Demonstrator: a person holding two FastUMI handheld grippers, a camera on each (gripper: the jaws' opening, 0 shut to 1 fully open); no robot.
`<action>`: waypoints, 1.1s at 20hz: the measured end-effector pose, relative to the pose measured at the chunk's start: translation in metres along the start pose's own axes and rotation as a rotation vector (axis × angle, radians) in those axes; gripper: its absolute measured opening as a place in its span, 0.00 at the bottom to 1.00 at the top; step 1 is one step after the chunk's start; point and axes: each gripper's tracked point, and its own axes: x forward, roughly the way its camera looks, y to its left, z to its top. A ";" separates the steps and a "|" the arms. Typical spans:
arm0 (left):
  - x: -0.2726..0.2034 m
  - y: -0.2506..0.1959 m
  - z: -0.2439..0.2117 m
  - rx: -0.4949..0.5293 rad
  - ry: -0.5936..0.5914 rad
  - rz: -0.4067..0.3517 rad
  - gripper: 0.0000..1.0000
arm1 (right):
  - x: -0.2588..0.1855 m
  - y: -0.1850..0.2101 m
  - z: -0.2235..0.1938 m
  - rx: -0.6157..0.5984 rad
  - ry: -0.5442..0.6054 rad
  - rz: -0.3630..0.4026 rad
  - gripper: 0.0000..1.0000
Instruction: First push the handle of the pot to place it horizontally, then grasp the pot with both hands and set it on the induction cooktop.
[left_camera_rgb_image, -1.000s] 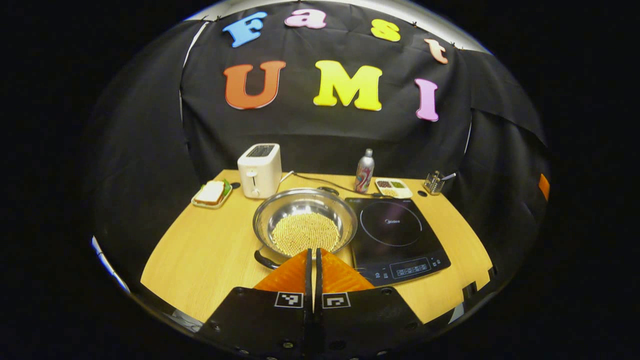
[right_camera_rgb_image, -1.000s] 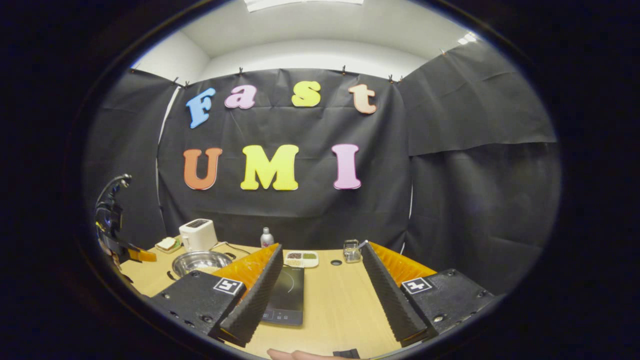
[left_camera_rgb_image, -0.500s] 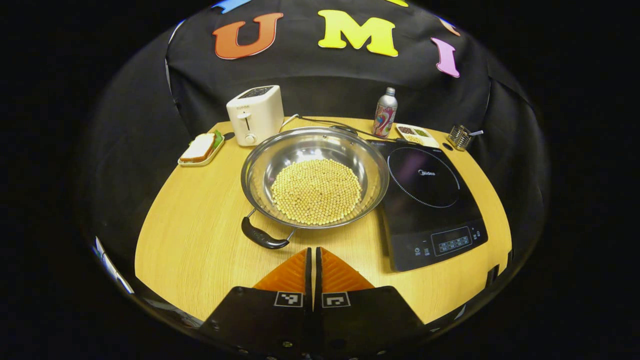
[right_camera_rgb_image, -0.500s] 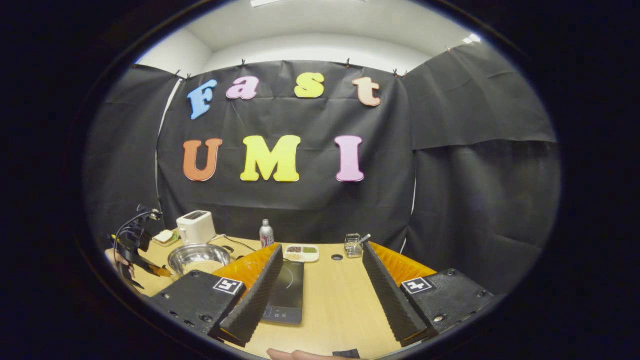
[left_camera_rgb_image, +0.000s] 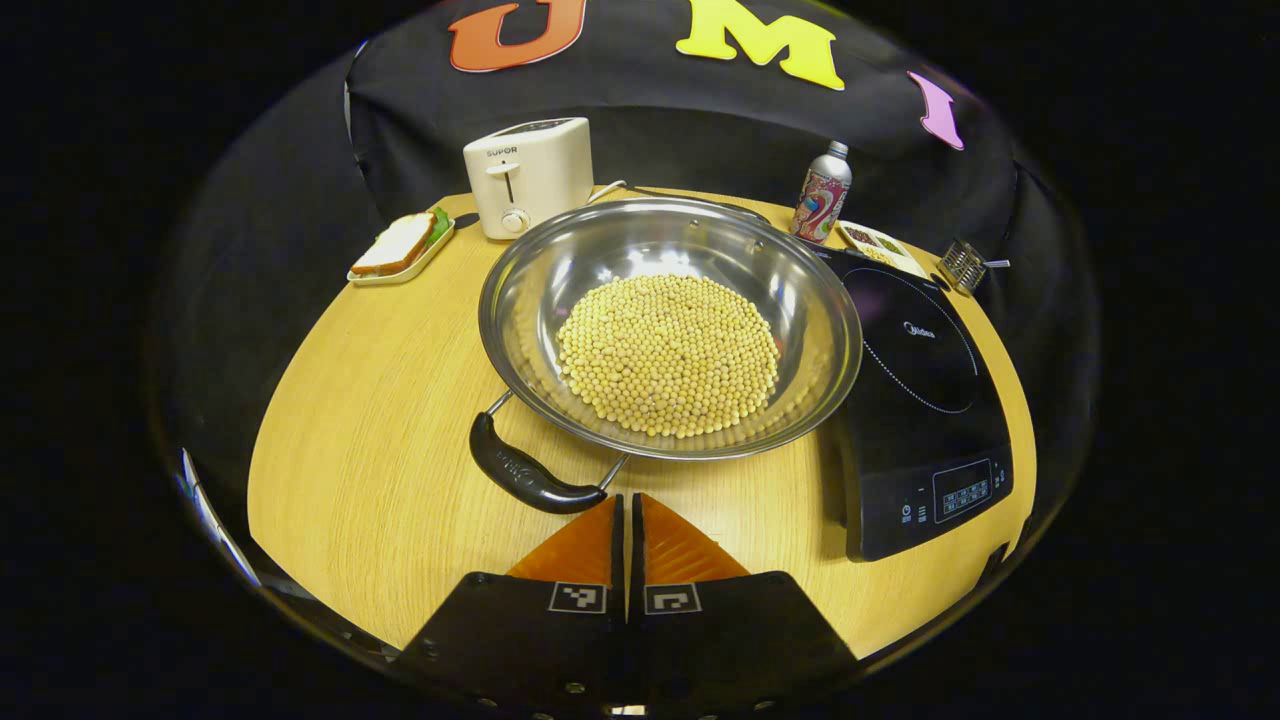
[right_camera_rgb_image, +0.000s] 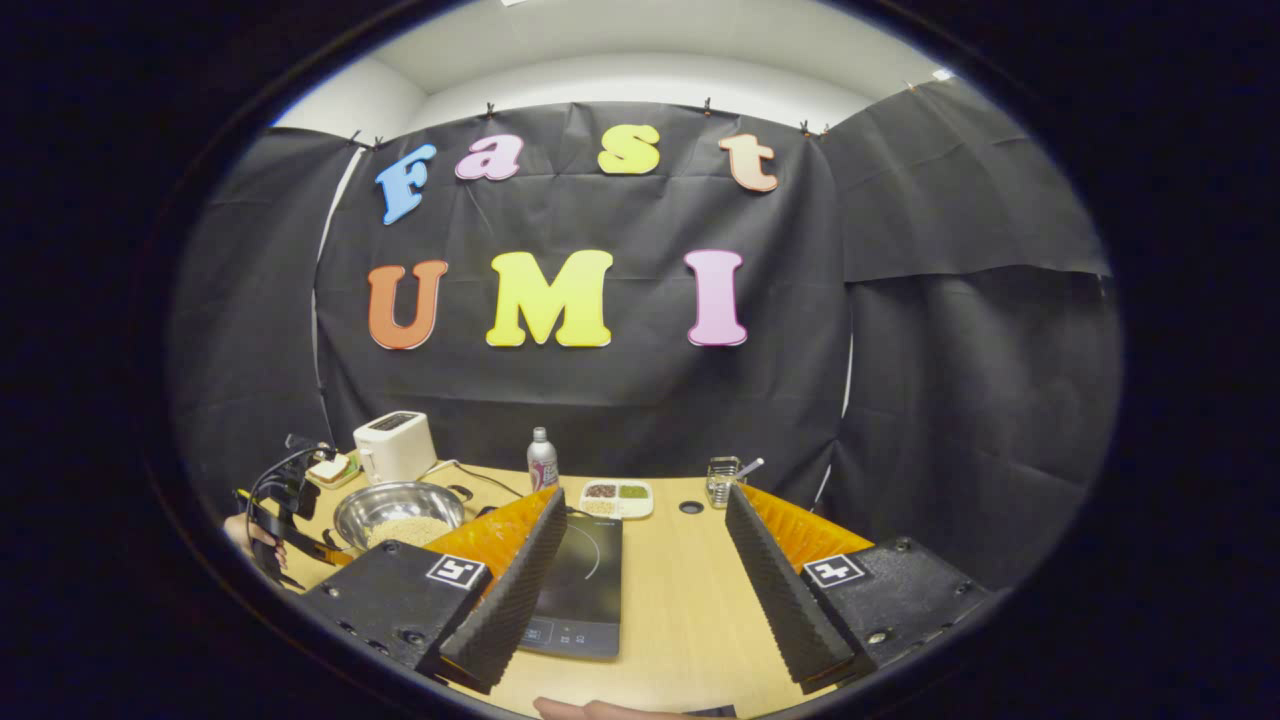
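A steel pot (left_camera_rgb_image: 668, 320) holding yellow beans sits mid-table, with one black handle (left_camera_rgb_image: 522, 475) at its near left side. My left gripper (left_camera_rgb_image: 626, 502) is shut and empty, its tips just right of that handle. The black induction cooktop (left_camera_rgb_image: 925, 400) lies right of the pot. In the right gripper view the pot (right_camera_rgb_image: 398, 512) stands far left and the cooktop (right_camera_rgb_image: 583, 585) lies ahead. My right gripper (right_camera_rgb_image: 640, 510) is wide open above the table. The left gripper (right_camera_rgb_image: 290, 520) and a hand appear at that view's left edge.
A white toaster (left_camera_rgb_image: 527, 175) and a sandwich tray (left_camera_rgb_image: 400, 250) stand at the back left. A printed bottle (left_camera_rgb_image: 822, 192), a compartment dish (left_camera_rgb_image: 880, 242) and a wire holder (left_camera_rgb_image: 965, 265) line the back right. A cable runs behind the pot.
My left gripper has tilted down and moved closer to the pot, so the handle now lies just before its shut tips. The right gripper has stayed open and shifted only slightly.
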 end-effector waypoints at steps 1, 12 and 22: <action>0.003 0.008 0.000 -0.022 0.008 0.014 0.00 | 0.007 -0.001 0.003 -0.007 -0.002 -0.011 0.98; -0.014 -0.013 0.022 -0.118 -0.024 -0.105 0.00 | 0.079 0.038 0.005 -0.023 0.046 0.018 0.98; 0.013 0.030 0.023 -0.224 0.016 -0.002 0.11 | 0.111 0.046 0.000 -0.018 0.054 0.013 0.99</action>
